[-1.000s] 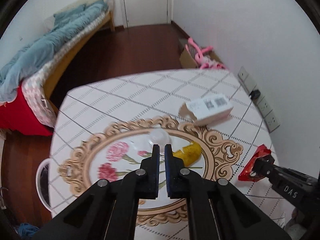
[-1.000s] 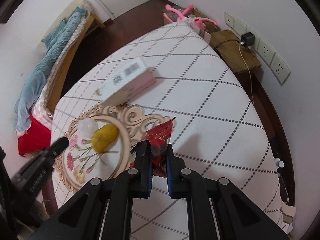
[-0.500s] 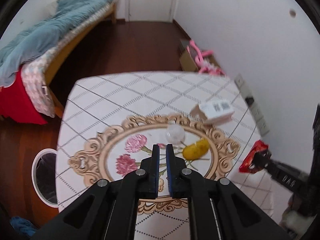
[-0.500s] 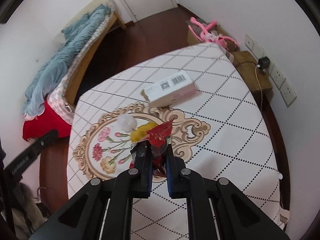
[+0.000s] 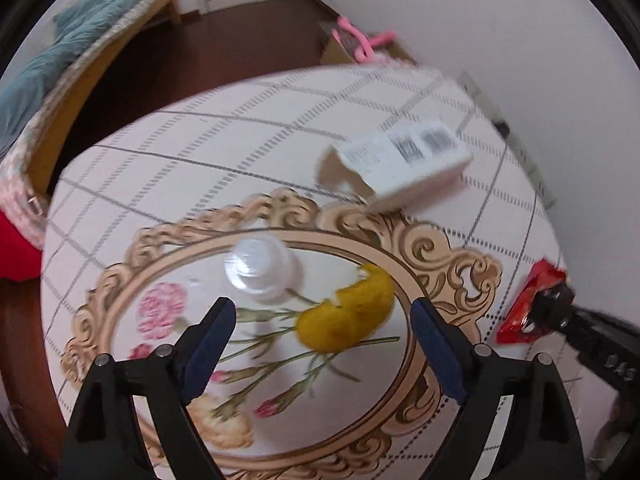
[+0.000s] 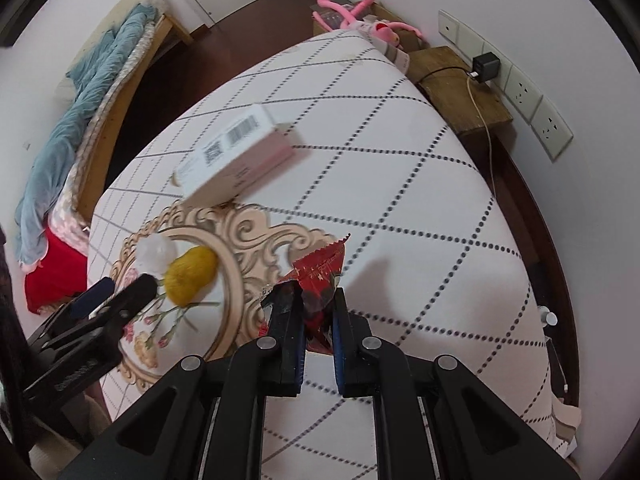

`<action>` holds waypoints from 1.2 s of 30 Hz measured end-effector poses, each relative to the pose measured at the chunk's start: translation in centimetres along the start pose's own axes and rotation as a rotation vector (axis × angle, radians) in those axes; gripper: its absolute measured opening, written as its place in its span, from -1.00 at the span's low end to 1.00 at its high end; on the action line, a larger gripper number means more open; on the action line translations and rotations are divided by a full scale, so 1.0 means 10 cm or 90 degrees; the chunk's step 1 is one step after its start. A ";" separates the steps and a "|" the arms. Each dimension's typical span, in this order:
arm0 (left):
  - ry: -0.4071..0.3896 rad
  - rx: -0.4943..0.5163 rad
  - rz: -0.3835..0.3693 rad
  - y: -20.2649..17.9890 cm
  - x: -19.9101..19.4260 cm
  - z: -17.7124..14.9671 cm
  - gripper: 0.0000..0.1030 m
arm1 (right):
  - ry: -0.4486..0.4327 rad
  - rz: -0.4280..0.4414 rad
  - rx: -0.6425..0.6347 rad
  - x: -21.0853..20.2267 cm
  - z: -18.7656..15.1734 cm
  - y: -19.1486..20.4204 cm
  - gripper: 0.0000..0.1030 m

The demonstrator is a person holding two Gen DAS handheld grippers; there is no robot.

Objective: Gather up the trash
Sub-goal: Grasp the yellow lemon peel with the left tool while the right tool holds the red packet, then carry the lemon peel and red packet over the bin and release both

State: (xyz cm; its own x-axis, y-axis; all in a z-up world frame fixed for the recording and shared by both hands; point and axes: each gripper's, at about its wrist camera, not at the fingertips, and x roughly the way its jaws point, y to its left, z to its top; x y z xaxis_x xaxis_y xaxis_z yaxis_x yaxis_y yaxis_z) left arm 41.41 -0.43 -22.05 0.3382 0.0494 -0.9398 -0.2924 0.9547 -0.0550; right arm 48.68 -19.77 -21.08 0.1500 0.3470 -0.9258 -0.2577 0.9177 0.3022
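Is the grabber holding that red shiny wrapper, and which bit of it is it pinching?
Yes. The right gripper pinches the red wrapper by its lower end; the top sticks out free. The left gripper is open, holding nothing.

The left gripper [image 5: 320,312] spreads its jaws wide across the lower half of its own view, nothing between them. The right gripper [image 6: 314,304], low and central in its view, clamps a red wrapper [image 6: 320,276] between its fingertips.

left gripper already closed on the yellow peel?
No, the left gripper is wide open above the table, its fingers either side of the yellow peel, which lies untouched on the cloth.
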 end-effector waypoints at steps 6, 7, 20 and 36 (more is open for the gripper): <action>0.000 0.042 -0.007 -0.13 0.07 -0.07 -0.49 | 0.002 -0.004 0.000 0.07 0.05 -0.06 -0.78; 0.000 0.043 0.001 -0.13 0.06 -0.08 -0.55 | 0.001 -0.004 -0.004 0.07 0.05 -0.05 -0.78; -0.143 -0.053 0.048 0.42 -1.16 -0.45 -0.65 | -0.044 0.047 -0.084 -0.34 -0.16 0.47 -0.78; -0.242 -0.242 0.195 2.39 -2.57 -1.34 -0.65 | -0.049 0.250 -0.302 -0.95 -0.82 2.90 -0.78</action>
State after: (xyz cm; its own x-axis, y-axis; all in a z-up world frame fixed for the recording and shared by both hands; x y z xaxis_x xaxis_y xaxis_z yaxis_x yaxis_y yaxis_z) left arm 13.76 17.19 -3.77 0.4629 0.4735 -0.7494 -0.7020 0.7120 0.0163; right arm 31.92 1.99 -5.36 0.0226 0.6702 -0.7418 -0.7010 0.5397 0.4663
